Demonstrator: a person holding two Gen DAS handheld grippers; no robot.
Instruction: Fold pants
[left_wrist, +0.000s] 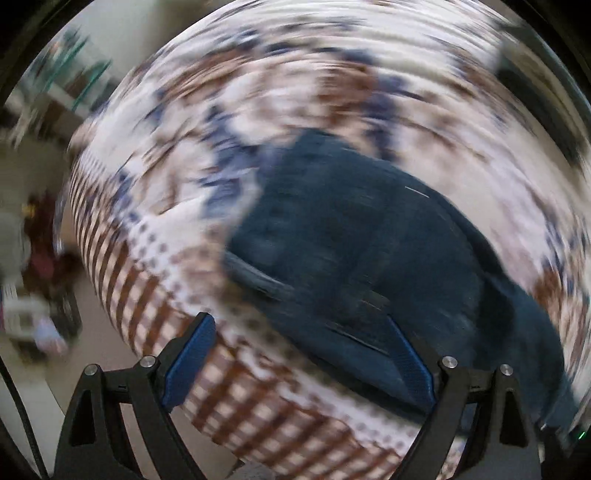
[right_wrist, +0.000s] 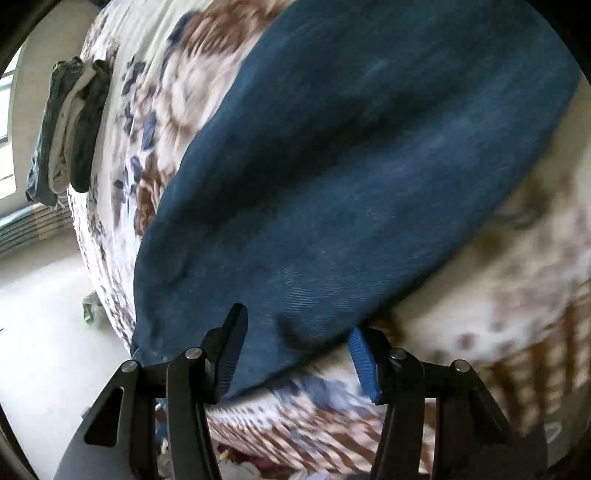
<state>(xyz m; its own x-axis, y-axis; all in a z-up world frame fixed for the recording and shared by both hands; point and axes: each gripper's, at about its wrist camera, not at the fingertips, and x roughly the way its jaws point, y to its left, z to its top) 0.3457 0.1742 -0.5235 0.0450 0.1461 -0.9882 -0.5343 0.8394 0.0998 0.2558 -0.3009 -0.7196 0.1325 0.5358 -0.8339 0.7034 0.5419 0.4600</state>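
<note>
Reaching for pants (right_wrist: 351, 155) on bed (left_wrist: 155, 280), left gripper (left_wrist: 299, 354) and right gripper (right_wrist: 299, 350) both wide open, empty; next, close on hem.

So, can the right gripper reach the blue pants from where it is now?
Probably yes. The right gripper is open, and the edge of the blue pants on the floral bedspread lies just between its fingers, with nothing in between.
</note>
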